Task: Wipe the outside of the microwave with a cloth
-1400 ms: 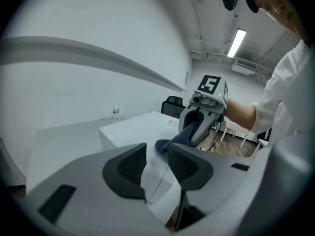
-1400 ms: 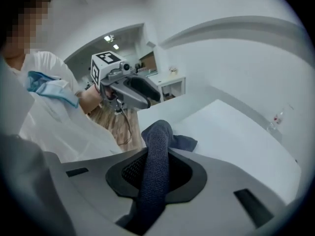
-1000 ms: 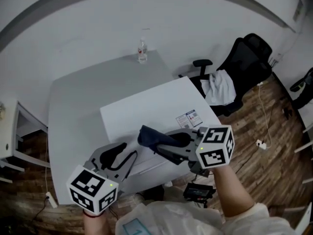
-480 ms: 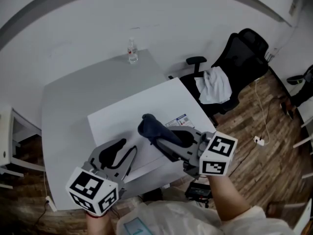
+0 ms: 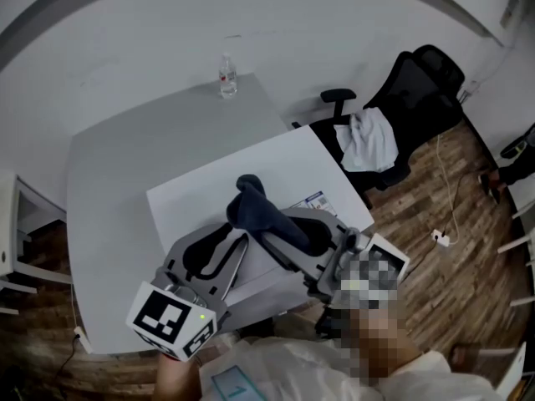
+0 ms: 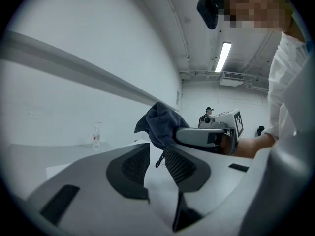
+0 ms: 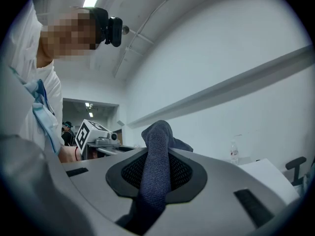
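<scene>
Right fingers (image 7: 189, 173) clamp the cloth (image 7: 155, 166); left fingers (image 6: 132, 165), closing yet apart, have neared it.

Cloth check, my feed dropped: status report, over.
Right gripper shut on dark blue cloth. Left gripper jaws just been closing, nothing between. Cloth above white microwave, nothing blocking.

Water bottle (image 5: 226, 75) on table (image 5: 117, 182), office chair (image 5: 418, 90) nearby

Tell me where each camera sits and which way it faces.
Head view: on the head, facing steeply down on microwave, left gripper, right gripper; shirt shows.
Left gripper view: on left gripper, facing its jaws, just closing, gripping nothing, and cloth; sleeve shows.
Right gripper view: on right gripper, facing jaws shut on cloth; shirt shows.
All share cloth.
</scene>
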Demonstrator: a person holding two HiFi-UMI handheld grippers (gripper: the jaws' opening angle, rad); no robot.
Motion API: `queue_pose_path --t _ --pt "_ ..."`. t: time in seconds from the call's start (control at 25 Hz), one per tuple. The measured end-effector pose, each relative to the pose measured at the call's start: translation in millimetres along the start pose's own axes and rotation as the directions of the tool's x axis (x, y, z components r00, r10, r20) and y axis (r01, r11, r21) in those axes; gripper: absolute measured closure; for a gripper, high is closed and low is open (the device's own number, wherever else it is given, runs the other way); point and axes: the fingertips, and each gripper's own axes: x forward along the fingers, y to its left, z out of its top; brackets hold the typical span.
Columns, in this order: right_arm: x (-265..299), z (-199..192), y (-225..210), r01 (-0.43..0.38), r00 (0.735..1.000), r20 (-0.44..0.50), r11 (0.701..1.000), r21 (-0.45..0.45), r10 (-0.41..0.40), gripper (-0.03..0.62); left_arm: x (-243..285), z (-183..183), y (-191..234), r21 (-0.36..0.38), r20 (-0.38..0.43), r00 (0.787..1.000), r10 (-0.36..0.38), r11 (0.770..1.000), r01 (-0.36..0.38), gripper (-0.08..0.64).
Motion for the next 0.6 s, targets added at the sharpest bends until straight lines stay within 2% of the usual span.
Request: queue_pose_path --t 0.12,0.2,0.6 --pt "4.6 2.7 0.4 -0.003 1.0 0.022 1.0 -0.028 0.004 0.506 3.0 6.5 -0.3 0.034 0.068 0.997 -0.024 0.999 0.022 0.477" --pt "5.6 2.7 -0.5 0.002 1.0 0.03 0.999 -0.032 -0.001 0.506 4.4 7.3 -1.7 0.039 0.086 0.996 -0.039 0.999 0.036 0.487" --pt "7.6 -3.0 -5.0 0.007 1.0 0.007 0.999 -0.037 -0.007 0.508 6.7 1.6 -2.8 0.05 0.086 0.994 -0.063 0.997 0.059 0.503"
